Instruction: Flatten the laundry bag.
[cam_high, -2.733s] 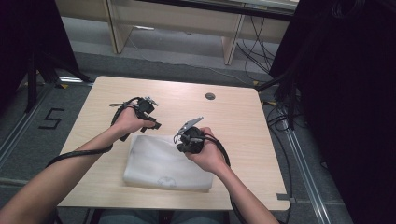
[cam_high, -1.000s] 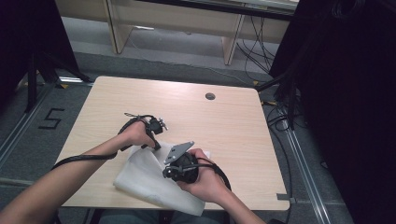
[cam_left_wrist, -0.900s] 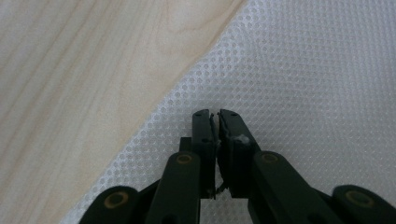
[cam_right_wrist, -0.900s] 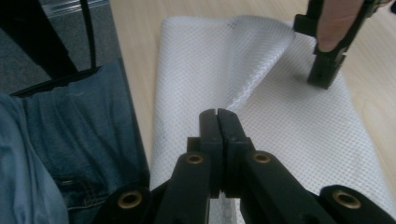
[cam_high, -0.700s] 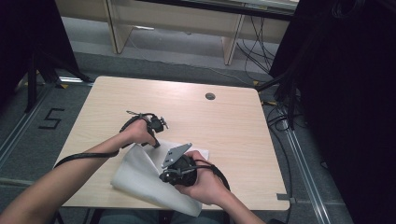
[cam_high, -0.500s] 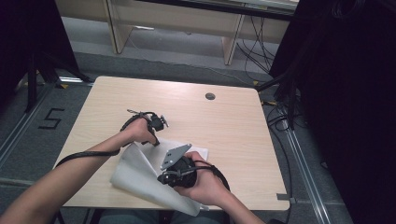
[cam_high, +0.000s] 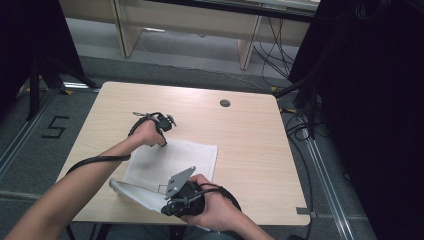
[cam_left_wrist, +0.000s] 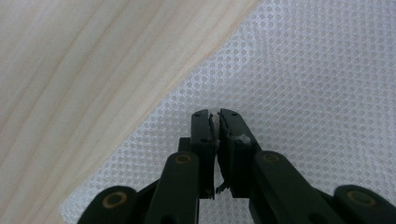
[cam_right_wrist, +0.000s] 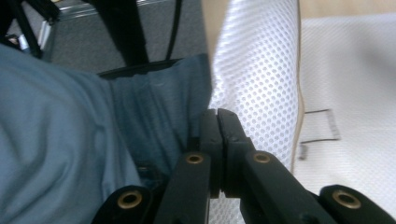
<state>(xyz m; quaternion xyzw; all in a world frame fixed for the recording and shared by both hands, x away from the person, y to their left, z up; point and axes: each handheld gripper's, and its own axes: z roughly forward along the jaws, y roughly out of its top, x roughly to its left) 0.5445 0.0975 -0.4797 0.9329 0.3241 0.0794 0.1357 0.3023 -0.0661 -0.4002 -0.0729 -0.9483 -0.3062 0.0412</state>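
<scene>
At table's near edge, right gripper (cam_high: 167, 202) has pulled pinched cloth (cam_high: 172, 160) flatter; left gripper (cam_high: 164, 142) still clamps far corner

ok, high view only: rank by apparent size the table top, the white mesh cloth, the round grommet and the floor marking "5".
1. Table top, the largest.
2. White mesh cloth.
3. Floor marking "5".
4. Round grommet, the smallest.
The cloth's near edge is lifted and partly hidden by the right gripper; its rank is unaffected.
</scene>
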